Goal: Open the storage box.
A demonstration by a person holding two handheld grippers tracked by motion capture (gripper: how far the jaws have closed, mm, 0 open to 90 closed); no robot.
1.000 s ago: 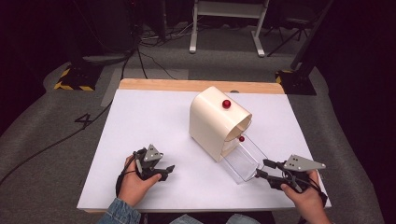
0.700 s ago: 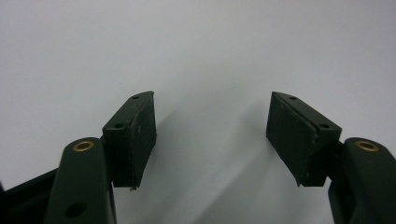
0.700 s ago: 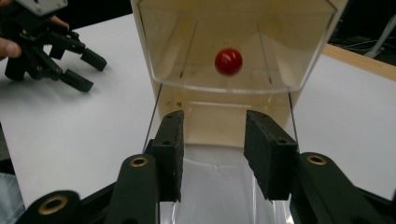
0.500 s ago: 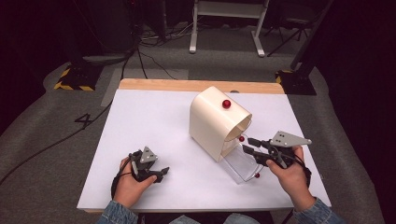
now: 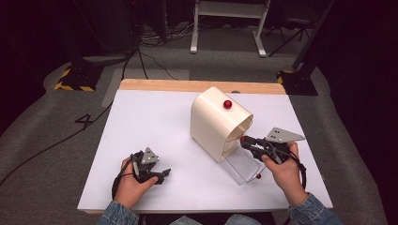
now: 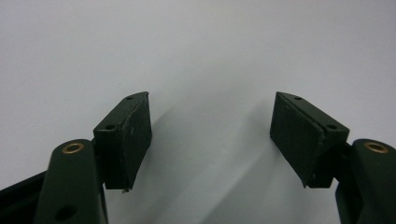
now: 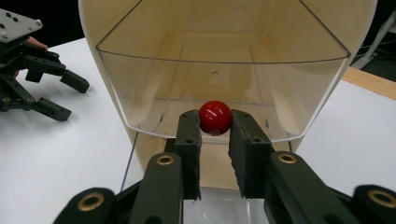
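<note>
White worktop (image 5: 155, 126) on grey carpet, dark room. Cream bread bin (image 5: 213, 123); right claw (image 7: 215, 135), just closing, grasps its red knob (image 7: 215, 117). Left claw (image 6: 212, 135) released.

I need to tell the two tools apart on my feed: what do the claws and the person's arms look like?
Both are black two-jaw tools. The left claw and the right claw each carry a grey three-cornered plate on top and trail a black cable. Seen close, the jaws have flat dark pads with small screw holes and brass-coloured pivot rings. The person wears blue denim sleeves.
</note>
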